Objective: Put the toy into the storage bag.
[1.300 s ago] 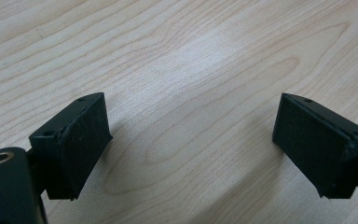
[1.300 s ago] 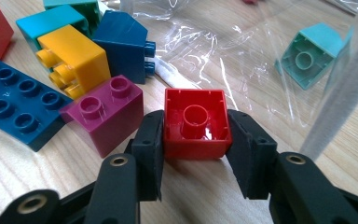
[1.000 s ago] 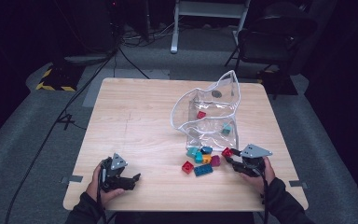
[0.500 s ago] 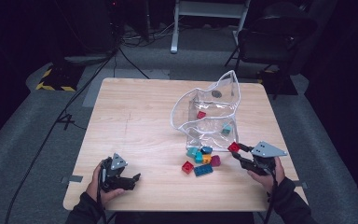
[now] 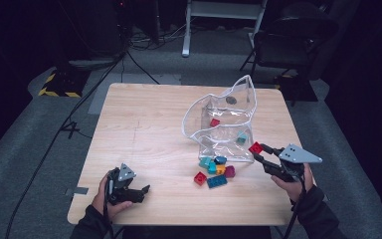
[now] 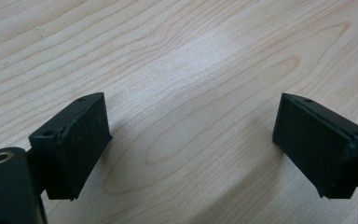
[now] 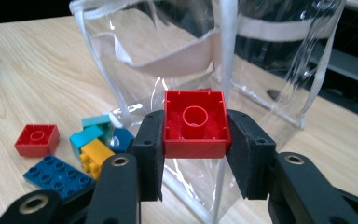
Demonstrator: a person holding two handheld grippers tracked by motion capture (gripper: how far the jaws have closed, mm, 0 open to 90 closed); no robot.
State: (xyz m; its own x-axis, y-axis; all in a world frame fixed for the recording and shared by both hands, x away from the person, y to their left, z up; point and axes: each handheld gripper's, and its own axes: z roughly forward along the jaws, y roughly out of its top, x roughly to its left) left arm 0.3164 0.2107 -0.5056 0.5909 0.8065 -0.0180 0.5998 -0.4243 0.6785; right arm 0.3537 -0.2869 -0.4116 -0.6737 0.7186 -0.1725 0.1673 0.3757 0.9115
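The right gripper (image 7: 195, 154) is pinching a red brick (image 7: 196, 124) by two sides, lifted near the desk's right edge beside the clear pouch (image 5: 224, 122). The left gripper (image 6: 191, 144) is resting spread and empty by the front-left corner. The floppy pouch rim may be blocking the mouth, so the brick could catch and drop outside.

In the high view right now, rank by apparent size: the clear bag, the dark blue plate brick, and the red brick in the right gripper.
1. clear bag, by far the largest.
2. dark blue plate brick.
3. red brick clamped in the right gripper; it is raised nearer the camera, yet looks smallest.
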